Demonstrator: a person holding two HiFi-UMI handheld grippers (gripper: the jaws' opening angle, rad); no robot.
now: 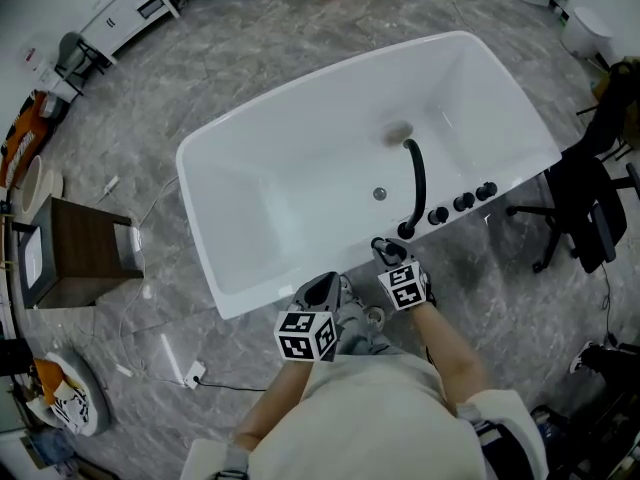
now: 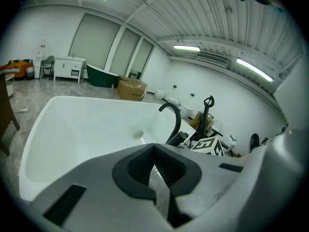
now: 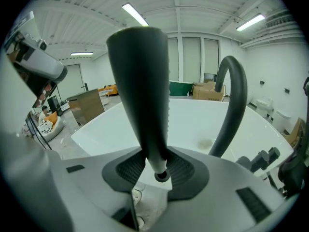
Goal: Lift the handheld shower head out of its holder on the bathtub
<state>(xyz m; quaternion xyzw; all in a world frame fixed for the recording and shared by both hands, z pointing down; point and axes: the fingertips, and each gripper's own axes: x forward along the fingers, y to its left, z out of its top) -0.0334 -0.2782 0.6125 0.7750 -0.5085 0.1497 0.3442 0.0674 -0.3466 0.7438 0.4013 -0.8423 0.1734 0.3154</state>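
The black handheld shower head (image 3: 140,81) stands upright between the pads of my right gripper (image 3: 157,170), which is shut on its thin lower end. From the head view this gripper (image 1: 386,256) sits at the near rim of the white bathtub (image 1: 300,98), just beside the base of the curved black spout (image 1: 415,183); the shower head (image 1: 383,249) shows there only as a small dark shape. Over the same near rim, to the left, hangs my left gripper (image 1: 324,286). Its jaws (image 2: 154,151) meet at the tips with nothing between them.
Three black knobs (image 1: 462,202) line the rim to the right of the spout. A wooden cabinet (image 1: 85,253) stands left of the tub and a black office chair (image 1: 585,208) to the right. A cable with a plug (image 1: 195,373) lies on the grey floor.
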